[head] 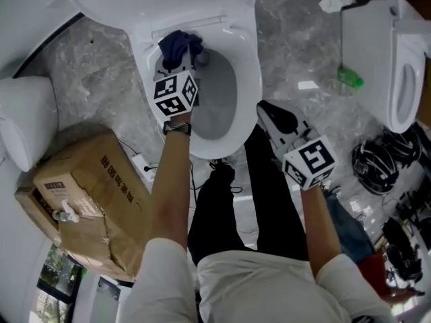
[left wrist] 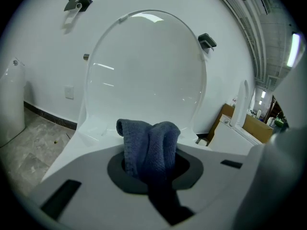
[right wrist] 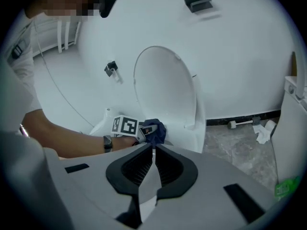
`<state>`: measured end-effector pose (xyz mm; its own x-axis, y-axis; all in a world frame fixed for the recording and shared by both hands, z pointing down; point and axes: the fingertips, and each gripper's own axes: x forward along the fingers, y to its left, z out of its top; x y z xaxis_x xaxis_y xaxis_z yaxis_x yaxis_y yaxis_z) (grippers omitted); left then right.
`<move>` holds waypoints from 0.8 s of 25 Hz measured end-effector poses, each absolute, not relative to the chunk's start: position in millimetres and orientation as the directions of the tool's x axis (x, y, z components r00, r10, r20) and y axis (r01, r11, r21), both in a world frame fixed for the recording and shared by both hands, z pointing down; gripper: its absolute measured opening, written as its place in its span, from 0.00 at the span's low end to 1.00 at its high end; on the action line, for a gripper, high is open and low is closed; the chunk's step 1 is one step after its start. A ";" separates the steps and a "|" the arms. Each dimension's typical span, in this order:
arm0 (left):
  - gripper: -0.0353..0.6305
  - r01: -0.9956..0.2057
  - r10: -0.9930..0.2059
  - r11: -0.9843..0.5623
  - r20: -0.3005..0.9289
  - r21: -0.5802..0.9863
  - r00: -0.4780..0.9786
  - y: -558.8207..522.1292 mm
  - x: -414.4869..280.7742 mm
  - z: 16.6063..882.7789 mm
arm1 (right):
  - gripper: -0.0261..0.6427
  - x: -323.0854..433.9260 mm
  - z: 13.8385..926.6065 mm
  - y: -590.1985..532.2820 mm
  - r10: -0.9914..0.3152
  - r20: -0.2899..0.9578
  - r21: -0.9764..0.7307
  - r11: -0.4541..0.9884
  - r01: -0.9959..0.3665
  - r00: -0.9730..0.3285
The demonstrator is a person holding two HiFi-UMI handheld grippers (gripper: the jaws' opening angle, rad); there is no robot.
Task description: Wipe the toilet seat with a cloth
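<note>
Holds right gripper (head: 269,113) nearest, low by the knee and just off the bowl's near right rim. Shows its jaws pressed together on nothing, likely parked there to stay clear of the wiping arm. Reaches farther with left gripper (head: 178,60), clamped on a bunched blue cloth (head: 180,44). Brings that cloth to the far left of the toilet seat (head: 250,79), beside the hinge under the raised lid (left wrist: 144,75); cannot tell whether it presses down yet. Probably begins at the back to draw the wipe toward the near edge. Leaves the right curve and front of the seat open, with tight room by the hinge. Skirts a cardboard box (head: 87,194) on the near left floor.
</note>
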<state>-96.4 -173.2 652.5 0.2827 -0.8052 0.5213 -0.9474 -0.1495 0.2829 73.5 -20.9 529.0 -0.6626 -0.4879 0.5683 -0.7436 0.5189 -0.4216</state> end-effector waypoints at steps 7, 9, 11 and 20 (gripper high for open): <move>0.14 -0.941 -0.834 -0.163 0.469 0.296 0.292 -193.1 -74.0 660.3 | 0.10 96.9 530.1 -12.7 -0.511 0.561 -0.445 0.477 -0.758 -0.651; 0.14 -0.937 -0.842 -0.166 0.451 0.308 0.298 -193.7 -65.9 659.8 | 0.10 103.4 532.3 -11.6 -0.518 0.567 -0.441 0.465 -0.767 -0.640; 0.14 -0.930 -0.840 -0.184 0.441 0.319 0.318 -193.4 -55.0 660.5 | 0.10 108.3 534.7 -10.7 -0.525 0.571 -0.439 0.454 -0.775 -0.631; 0.14 -0.890 -0.785 -0.322 0.435 0.323 0.442 -189.4 -4.1 660.7 | 0.10 117.2 537.9 -1.4 -0.550 0.568 -0.440 0.426 -0.791 -0.612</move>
<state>-4.1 -189.4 660.7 0.4420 -0.7845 0.4349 -0.8898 -0.3225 0.3228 117.2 -1.4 537.9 -0.6124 -0.5499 0.5680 -0.7906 0.4256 -0.4403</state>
